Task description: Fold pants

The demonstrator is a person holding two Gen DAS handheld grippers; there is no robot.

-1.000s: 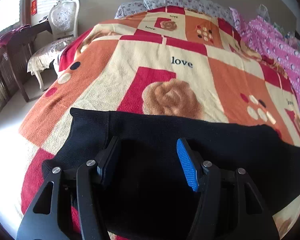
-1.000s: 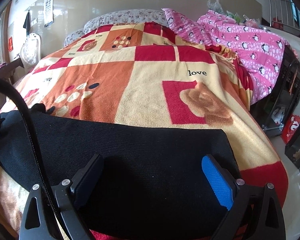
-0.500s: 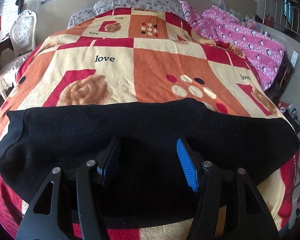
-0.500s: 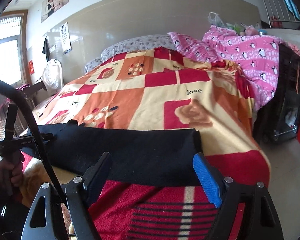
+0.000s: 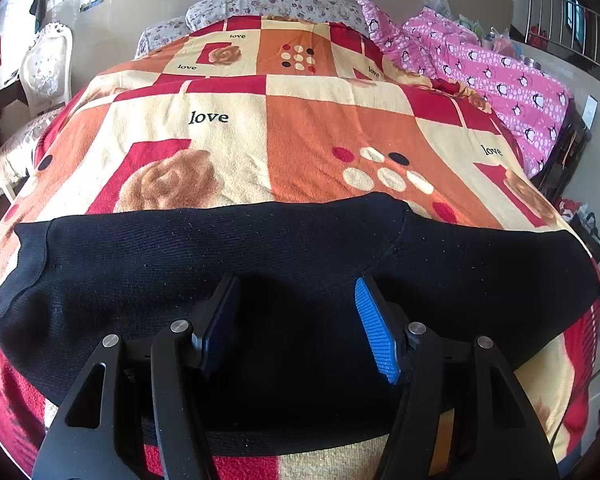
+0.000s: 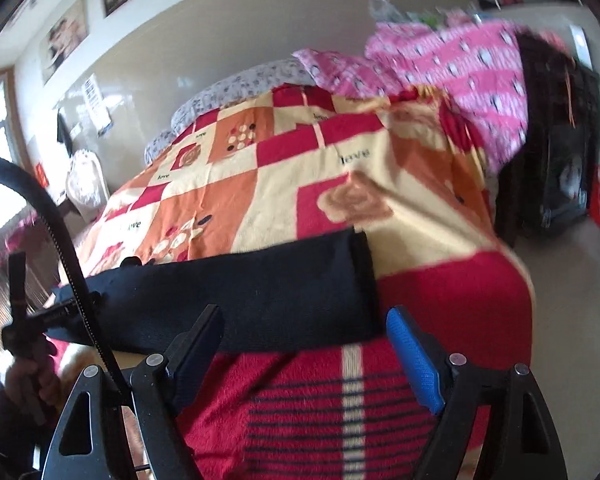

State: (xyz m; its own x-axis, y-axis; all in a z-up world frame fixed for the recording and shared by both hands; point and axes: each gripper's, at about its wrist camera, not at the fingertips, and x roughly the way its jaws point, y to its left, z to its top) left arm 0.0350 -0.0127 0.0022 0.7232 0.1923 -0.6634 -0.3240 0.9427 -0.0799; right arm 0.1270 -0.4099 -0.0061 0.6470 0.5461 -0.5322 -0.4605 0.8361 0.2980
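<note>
Black knit pants (image 5: 260, 264) lie flat across the near end of a bed covered by a red, orange and cream patchwork blanket (image 5: 308, 128). My left gripper (image 5: 296, 300) is open and empty, hovering just above the middle of the pants. In the right wrist view the pants (image 6: 268, 292) show as a long dark band folded lengthwise. My right gripper (image 6: 304, 336) is open and empty, drawn back off the bed's near edge, below the pants' right end. The left gripper's handle (image 6: 24, 312) and a hand show at that view's left.
A pink penguin-print quilt (image 5: 500, 80) is heaped along the bed's right side. Flowered pillows (image 5: 268, 4) lie at the head. A white chair (image 5: 44, 68) stands at the left. A dark rack (image 6: 560, 168) and floor clutter sit right of the bed.
My left gripper swung right from the pants' left end to over their middle. My right gripper pulled back and down off the pants to beyond the bed's edge. Both stayed open.
</note>
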